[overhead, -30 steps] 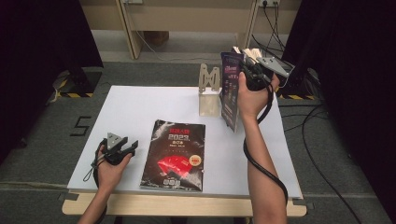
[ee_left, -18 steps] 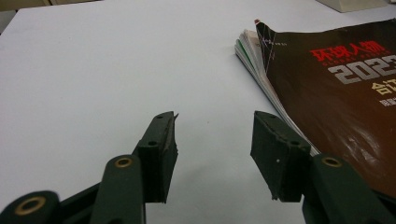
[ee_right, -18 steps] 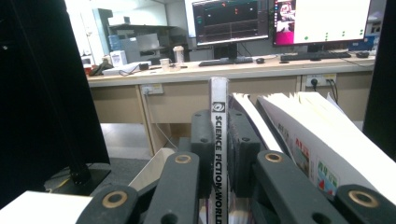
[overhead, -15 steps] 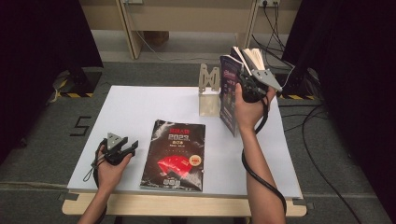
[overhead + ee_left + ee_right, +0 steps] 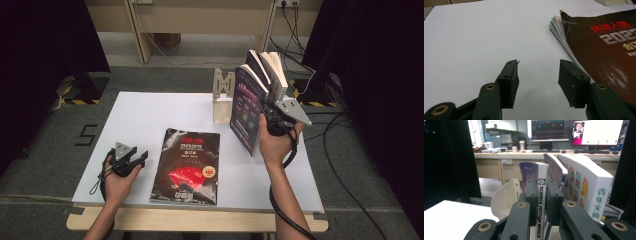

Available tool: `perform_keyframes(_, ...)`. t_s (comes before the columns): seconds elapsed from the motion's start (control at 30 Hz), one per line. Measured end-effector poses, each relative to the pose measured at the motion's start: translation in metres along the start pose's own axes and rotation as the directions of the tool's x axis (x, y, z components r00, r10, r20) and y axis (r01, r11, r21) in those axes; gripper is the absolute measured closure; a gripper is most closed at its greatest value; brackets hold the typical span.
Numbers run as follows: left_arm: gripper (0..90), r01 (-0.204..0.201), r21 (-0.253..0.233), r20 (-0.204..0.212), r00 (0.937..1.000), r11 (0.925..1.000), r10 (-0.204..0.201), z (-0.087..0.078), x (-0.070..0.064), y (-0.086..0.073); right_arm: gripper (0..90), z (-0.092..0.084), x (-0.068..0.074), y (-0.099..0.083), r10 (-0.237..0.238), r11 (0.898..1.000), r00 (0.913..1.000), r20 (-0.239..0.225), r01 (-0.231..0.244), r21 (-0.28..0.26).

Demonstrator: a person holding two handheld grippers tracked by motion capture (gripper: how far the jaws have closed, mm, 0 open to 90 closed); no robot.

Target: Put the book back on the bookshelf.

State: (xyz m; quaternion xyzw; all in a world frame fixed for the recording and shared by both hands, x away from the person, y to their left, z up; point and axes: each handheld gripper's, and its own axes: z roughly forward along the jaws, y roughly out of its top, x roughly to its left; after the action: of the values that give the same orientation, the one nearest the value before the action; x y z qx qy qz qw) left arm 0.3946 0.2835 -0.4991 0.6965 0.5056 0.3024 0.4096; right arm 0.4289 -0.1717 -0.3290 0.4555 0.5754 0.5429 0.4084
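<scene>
Clamping a purple magazine [image 5: 246,112] upright beside the wooden stand [image 5: 223,95], the right hand-held gripper [image 5: 274,114] shelves it; the left hand-held gripper [image 5: 131,161] gapes empty, black magazine [image 5: 187,167] still flat on the tabletop [image 5: 150,115].

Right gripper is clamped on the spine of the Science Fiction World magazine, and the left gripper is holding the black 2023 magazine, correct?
Not quite. The left gripper holds nothing: its fingers stand open over bare table beside the black 2023 magazine, as the left gripper view shows. The right gripper does clamp the Science Fiction World magazine.
</scene>
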Motion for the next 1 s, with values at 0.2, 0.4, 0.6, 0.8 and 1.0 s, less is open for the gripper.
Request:
perform_keyframes(0.2, 49.4, -0.003, -0.002, -0.001, 1.0000, 1.0000, 0.003, 0.000, 0.000, 0.000, 79.3, -0.013, -0.009, -0.009, 0.019, 0.999, 0.9998, -0.010, -0.019, 0.026)
perform_keyframes(0.4, 49.4, -0.005, -0.001, -0.004, 1.0000, 1.0000, 0.005, 0.000, 0.000, 0.000, 75.2, -0.012, -0.020, -0.010, 0.063, 0.996, 0.9978, -0.020, -0.062, 0.066)
perform_keyframes(0.6, 49.4, -0.006, 0.002, -0.002, 1.0000, 1.0000, 0.006, 0.000, -0.001, 0.000, 69.7, 0.000, -0.021, -0.001, 0.070, 0.992, 0.9971, -0.032, -0.066, 0.112)
perform_keyframes(0.8, 49.4, -0.002, -0.003, -0.001, 1.0000, 1.0000, 0.002, 0.000, 0.000, 0.000, 70.6, 0.013, -0.019, 0.002, 0.072, 0.984, 0.9973, -0.009, -0.070, 0.165)
perform_keyframes(1.0, 49.4, -0.005, 0.001, 0.000, 1.0000, 1.0000, 0.005, 0.000, 0.000, 0.000, 81.9, 0.014, -0.013, 0.009, 0.033, 0.978, 0.9994, -0.004, -0.032, 0.208)
